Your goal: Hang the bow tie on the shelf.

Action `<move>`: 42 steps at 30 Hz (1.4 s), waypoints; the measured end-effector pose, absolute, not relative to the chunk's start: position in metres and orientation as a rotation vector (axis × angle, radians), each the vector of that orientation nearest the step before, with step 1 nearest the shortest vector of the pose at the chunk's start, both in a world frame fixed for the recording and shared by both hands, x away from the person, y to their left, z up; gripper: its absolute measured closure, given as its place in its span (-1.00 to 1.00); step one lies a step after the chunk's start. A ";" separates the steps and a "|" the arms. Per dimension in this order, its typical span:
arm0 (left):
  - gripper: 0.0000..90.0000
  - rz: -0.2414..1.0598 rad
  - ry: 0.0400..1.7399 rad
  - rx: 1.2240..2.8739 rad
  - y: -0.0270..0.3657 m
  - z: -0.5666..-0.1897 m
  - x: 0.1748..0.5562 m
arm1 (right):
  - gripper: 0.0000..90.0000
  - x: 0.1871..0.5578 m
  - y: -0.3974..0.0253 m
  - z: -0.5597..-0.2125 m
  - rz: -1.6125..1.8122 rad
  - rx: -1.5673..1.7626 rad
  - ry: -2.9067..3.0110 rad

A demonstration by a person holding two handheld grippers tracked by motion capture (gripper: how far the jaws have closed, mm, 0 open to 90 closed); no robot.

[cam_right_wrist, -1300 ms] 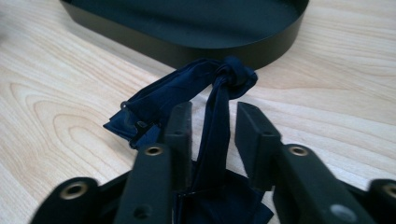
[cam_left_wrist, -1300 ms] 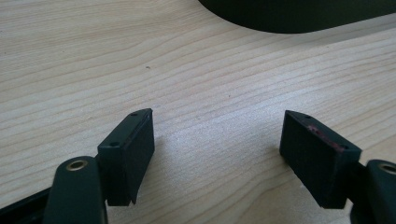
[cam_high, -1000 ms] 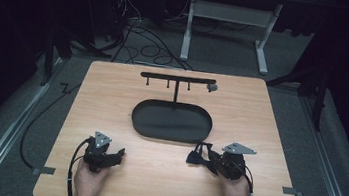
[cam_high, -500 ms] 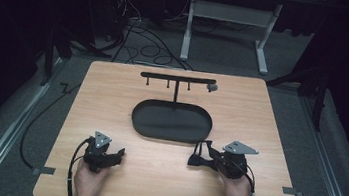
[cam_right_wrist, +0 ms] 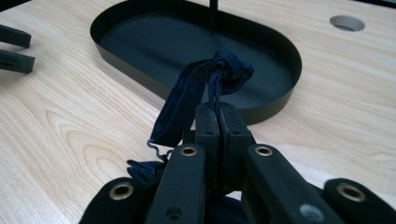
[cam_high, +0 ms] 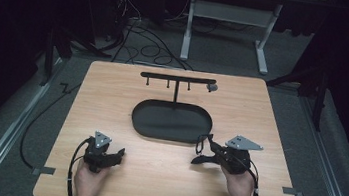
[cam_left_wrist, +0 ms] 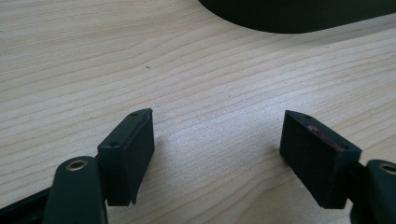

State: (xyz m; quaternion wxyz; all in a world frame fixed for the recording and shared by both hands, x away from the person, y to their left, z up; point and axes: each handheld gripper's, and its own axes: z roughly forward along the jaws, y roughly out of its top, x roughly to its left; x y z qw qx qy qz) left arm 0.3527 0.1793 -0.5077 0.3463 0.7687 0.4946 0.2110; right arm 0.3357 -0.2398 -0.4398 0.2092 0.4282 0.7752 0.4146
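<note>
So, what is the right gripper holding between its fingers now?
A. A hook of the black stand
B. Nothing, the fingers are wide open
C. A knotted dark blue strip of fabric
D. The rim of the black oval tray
C: in the right gripper view, the right gripper has its fingers shut on a knotted dark blue fabric strip, near the black oval tray but not touching it.

Looks like a lab or recording studio setup rather than anyone's home: a plain wooden table (cam_high: pixel 112 95) sits alone on grey carpet (cam_high: pixel 18 124), with black curtains (cam_high: pixel 18 3) all round. Loose cables (cam_high: pixel 144 44) snake over the floor behind it, next to the white metal legs of a desk frame (cam_high: pixel 264 48). Metal rails (cam_high: pixel 6 143) run along the floor on both sides.
</note>
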 end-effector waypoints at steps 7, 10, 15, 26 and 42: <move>-0.40 0.548 1.283 1.995 0.179 -0.508 0.353 | 0.99 0.339 -0.238 -0.429 1.145 1.149 2.164; -0.40 0.548 1.283 1.995 0.179 -0.508 0.353 | 0.99 0.341 -0.237 -0.425 1.148 1.139 2.164; -0.40 0.548 1.283 1.995 0.179 -0.508 0.353 | 0.99 0.343 -0.236 -0.419 1.146 1.121 2.168; -0.41 0.547 1.283 1.992 0.179 -0.508 0.353 | 0.99 0.349 -0.235 -0.404 1.156 1.081 2.159; -0.41 0.546 1.282 1.992 0.179 -0.508 0.353 | 0.99 0.364 -0.231 -0.384 1.161 1.049 2.157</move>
